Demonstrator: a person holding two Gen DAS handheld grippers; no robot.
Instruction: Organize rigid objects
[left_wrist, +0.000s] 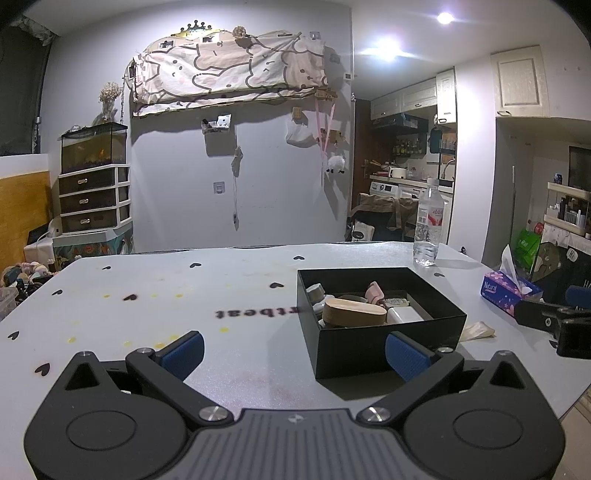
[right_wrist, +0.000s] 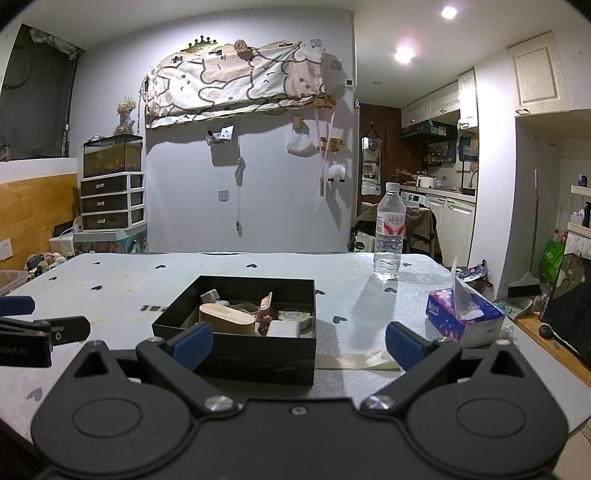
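Pale, matte tabletop, printed with small black hearts and flecked with yellow stains, is filling the foreground of both wrist views. Nearest the lens, the left gripper is hovering over bare tabletop, its two blue ribbed pads standing wide apart with nothing between them. The right gripper is likewise hanging with its fingers spread; the near wall of the box is lying between its pads in the view, but they are not clamping it.

Just beyond, a black rectangular box with thin straight walls is sitting open on the table. Rigid objects are lying packed inside it: a tan oval case with a smooth rounded edge, a white rounded block, a pink piece, a round tape-like roll and a grey-capped item. A strip of translucent film is lying flat beside the box's right wall.

Further right, a purple flowered tissue box is standing with a white sheet poking up. Behind it, a clear ribbed plastic bottle is standing upright near the far table edge.

Against the lilac wall, a cartoon-printed cloth is hanging, and a glass tank is resting on a drawer unit.
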